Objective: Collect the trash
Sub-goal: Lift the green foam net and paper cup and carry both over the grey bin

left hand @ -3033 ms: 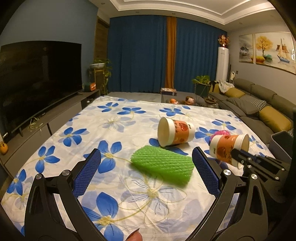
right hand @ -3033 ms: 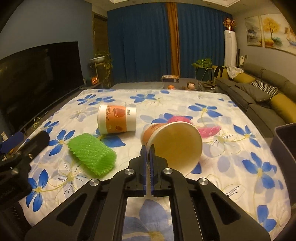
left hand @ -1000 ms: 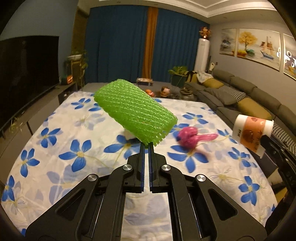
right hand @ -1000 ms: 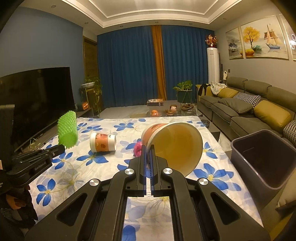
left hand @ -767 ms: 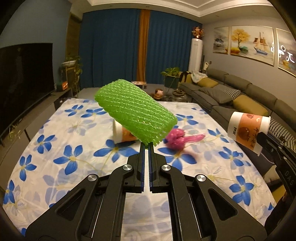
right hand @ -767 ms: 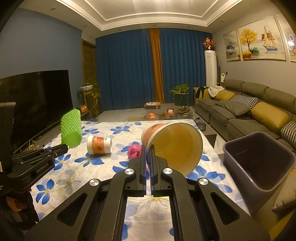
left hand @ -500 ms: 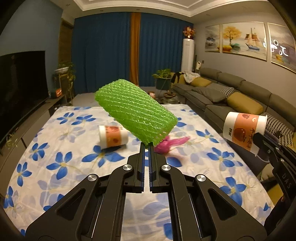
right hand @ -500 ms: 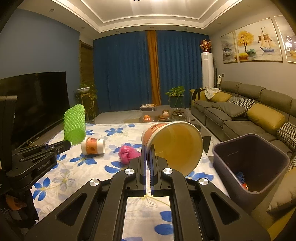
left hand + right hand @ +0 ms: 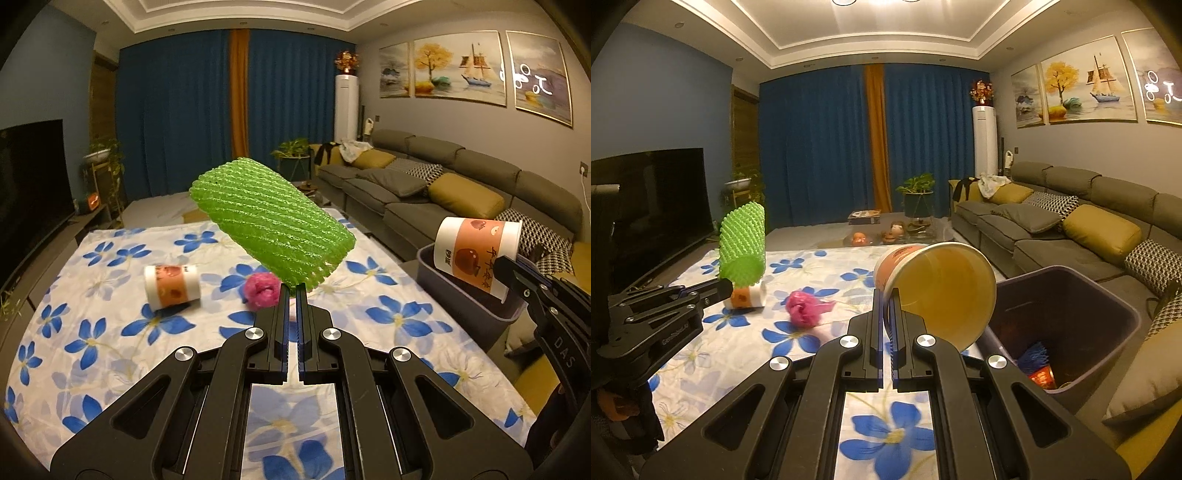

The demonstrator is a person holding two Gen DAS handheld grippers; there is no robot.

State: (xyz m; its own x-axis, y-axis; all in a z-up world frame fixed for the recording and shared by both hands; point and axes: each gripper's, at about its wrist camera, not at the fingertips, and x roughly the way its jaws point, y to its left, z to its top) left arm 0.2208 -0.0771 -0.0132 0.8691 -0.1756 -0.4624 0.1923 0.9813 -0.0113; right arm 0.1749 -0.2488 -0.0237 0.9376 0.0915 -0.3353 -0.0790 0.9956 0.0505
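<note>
Carrying two bits of trash at once: right tongs point(image 9: 887, 295) are pinched narrow on the rim of a cup point(image 9: 938, 288), left tongs point(image 9: 291, 291) are pinched narrow on the edge of a green net point(image 9: 271, 223), both held up off the table point(image 9: 110, 332).

To do it well, IMO: get the cup fully over the bin point(image 9: 1123, 314) mouth before letting go, since in the right view the bin sits at approx 3 o'clock of the cup, close by. Rim grip is thin, so no jerks. Net is floppy, held by one edge; bring it over the bin too, w/o swinging it.

Bin isn't empty: sth blue and sth red-orange at the bottom, can't tell what. Held cup looks empty inside. Not yet collected, on the table: 2nd cup point(image 9: 171, 286) on its side and a pink wad point(image 9: 261, 290) just to its 3 o'clock.
</note>
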